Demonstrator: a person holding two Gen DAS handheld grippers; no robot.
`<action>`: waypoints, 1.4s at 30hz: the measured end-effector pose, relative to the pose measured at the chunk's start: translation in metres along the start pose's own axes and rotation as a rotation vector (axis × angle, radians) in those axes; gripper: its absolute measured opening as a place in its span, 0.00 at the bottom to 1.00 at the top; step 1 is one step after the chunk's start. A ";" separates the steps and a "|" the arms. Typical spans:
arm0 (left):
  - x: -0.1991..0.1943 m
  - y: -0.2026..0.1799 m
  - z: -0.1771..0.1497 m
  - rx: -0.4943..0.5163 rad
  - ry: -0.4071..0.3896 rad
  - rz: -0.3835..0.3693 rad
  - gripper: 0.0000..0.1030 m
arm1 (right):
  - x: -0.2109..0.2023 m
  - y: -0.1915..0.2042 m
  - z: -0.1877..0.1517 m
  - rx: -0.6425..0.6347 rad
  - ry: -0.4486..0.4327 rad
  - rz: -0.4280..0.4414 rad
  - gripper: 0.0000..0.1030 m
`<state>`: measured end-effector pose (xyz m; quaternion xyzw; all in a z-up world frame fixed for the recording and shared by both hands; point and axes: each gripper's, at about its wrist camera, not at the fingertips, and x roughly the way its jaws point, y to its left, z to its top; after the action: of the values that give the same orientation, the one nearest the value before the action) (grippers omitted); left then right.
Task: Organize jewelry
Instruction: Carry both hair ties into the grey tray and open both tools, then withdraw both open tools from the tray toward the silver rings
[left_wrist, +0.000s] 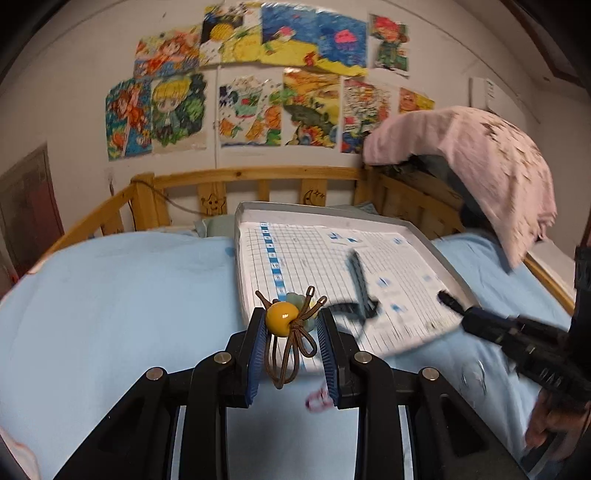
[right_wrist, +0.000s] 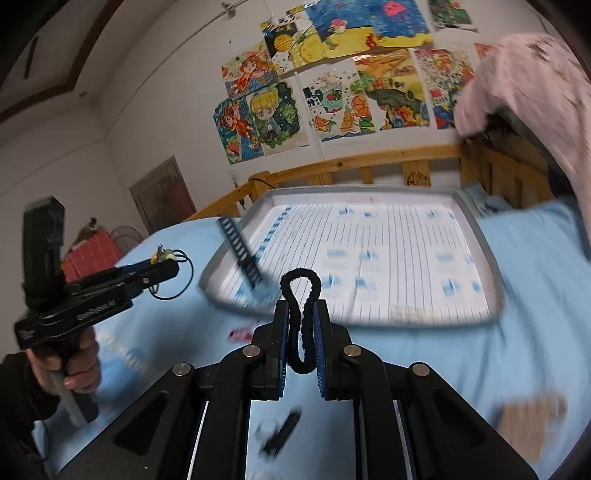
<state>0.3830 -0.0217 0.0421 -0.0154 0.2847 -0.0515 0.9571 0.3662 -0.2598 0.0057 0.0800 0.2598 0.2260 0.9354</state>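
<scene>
My left gripper (left_wrist: 291, 325) is shut on a brown hair tie with a yellow bead (left_wrist: 282, 318) and holds it above the blue bedsheet, just short of the grey tray (left_wrist: 436, 251). In the right wrist view the left gripper (right_wrist: 162, 260) shows at the left with the hair tie (right_wrist: 168, 256) hanging from it. My right gripper (right_wrist: 300, 314) is shut on a black fuzzy hair tie (right_wrist: 300, 284), near the tray's (right_wrist: 476, 236) front edge. A black comb-like clip (right_wrist: 242, 251) lies at the tray's left side; it also shows in the left wrist view (left_wrist: 360, 277).
The tray is lined with gridded paper and lies on a bed with a blue sheet (left_wrist: 129, 295). A wooden bed rail (left_wrist: 243, 177) runs behind. A pink cloth (left_wrist: 491, 162) hangs at the right. A small red-white item (left_wrist: 319, 400) and a dark item (right_wrist: 282, 430) lie on the sheet.
</scene>
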 end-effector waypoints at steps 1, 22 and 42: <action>0.009 0.002 0.004 -0.020 0.012 -0.006 0.25 | 0.012 0.001 0.006 -0.004 0.007 -0.008 0.11; 0.040 0.014 -0.017 -0.167 0.060 -0.076 0.41 | 0.066 -0.022 -0.006 0.111 0.042 -0.076 0.43; -0.086 -0.012 -0.059 -0.105 -0.229 0.034 1.00 | -0.058 0.011 -0.021 -0.043 -0.279 -0.200 0.87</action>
<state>0.2778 -0.0246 0.0405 -0.0666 0.1762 -0.0183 0.9819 0.3071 -0.2759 0.0169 0.0643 0.1291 0.1241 0.9817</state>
